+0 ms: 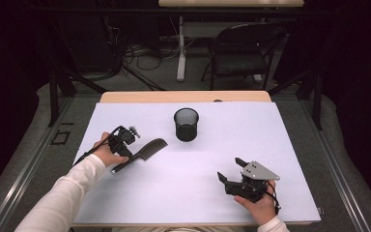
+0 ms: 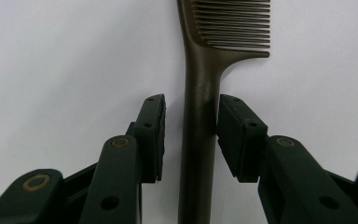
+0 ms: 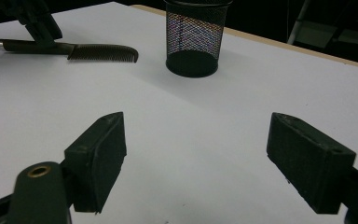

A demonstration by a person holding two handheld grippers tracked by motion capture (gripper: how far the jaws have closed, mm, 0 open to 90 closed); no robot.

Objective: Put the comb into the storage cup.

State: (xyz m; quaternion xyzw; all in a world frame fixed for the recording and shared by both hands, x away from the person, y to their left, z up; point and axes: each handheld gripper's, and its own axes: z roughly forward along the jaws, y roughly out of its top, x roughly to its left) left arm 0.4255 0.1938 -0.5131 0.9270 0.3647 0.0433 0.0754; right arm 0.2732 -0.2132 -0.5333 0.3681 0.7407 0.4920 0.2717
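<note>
On the desk's (image 1: 140, 203) left side, the comb (image 2: 200, 116) lies flat near the cup (image 1: 186, 124), left gripper (image 2: 191, 126) jaws straddling its handle, one pad touching; right gripper (image 3: 193, 154) jaws spread, empty.

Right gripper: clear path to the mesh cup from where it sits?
Probably yes. The right gripper stands open over bare white table, with nothing between it and the mesh cup. The comb lies off to the side.

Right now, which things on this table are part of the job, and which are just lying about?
In the job:
- comb, its handle between the left gripper jaws
- mesh cup, possibly its destination

Lying about:
- right gripper, open and idle
- chair beyond the table
</note>
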